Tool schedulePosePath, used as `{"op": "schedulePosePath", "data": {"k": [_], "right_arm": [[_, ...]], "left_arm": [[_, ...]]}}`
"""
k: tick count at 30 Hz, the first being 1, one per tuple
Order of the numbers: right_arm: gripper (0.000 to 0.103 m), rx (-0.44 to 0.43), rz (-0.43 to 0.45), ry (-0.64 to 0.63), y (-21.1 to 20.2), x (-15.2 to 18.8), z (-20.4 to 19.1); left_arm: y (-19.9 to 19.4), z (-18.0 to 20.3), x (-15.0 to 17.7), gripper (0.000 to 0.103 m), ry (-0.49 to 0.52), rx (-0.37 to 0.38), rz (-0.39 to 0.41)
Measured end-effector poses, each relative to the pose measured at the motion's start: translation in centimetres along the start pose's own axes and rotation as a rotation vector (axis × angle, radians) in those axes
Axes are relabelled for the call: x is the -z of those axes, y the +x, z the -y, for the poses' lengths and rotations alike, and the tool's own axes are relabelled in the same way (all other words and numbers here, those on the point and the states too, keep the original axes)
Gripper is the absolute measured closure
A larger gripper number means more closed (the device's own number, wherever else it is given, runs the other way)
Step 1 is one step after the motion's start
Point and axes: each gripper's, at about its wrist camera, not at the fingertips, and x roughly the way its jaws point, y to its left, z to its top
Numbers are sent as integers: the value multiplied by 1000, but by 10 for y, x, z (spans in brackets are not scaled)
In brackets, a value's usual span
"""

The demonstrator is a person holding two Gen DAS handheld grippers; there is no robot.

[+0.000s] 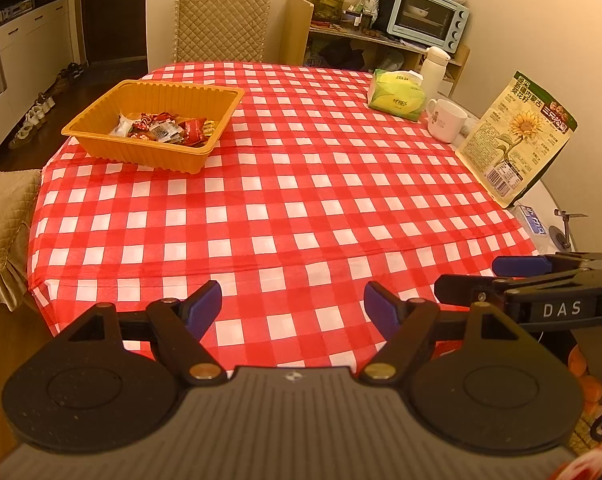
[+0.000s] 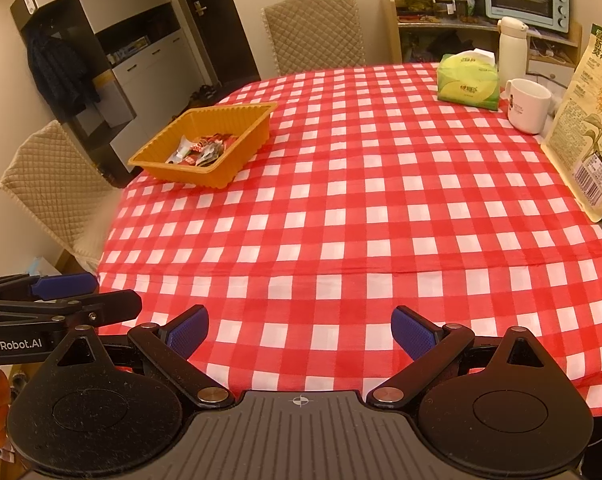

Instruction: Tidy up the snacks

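Note:
An orange plastic tray [image 1: 101,114] stands at the far left of the red checked table and holds several wrapped snacks [image 1: 163,128]. It also shows in the right wrist view [image 2: 245,118] with the snacks [image 2: 201,150] inside. My left gripper [image 1: 293,304] is open and empty over the table's near edge. My right gripper [image 2: 299,330] is open and empty beside it, also at the near edge. Each gripper shows at the side of the other's view, the right one [image 1: 501,276] and the left one [image 2: 85,292].
A sunflower seed bag [image 1: 517,140] stands at the right edge, with a white mug [image 1: 445,120], a green tissue pack [image 1: 397,94] and a white flask [image 1: 435,68] behind it. Quilted chairs [image 1: 221,24] stand around the table. A shelf with a toaster oven [image 1: 429,14] is at the back right.

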Motion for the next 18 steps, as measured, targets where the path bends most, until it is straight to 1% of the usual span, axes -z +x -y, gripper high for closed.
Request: {"op": "schedulePosePath", "data": {"k": [18], "right_arm": [[6,-4,1,-5,1,0,-3]], "left_arm": [[-5,-1,0,26,-6,-13,7]]}}
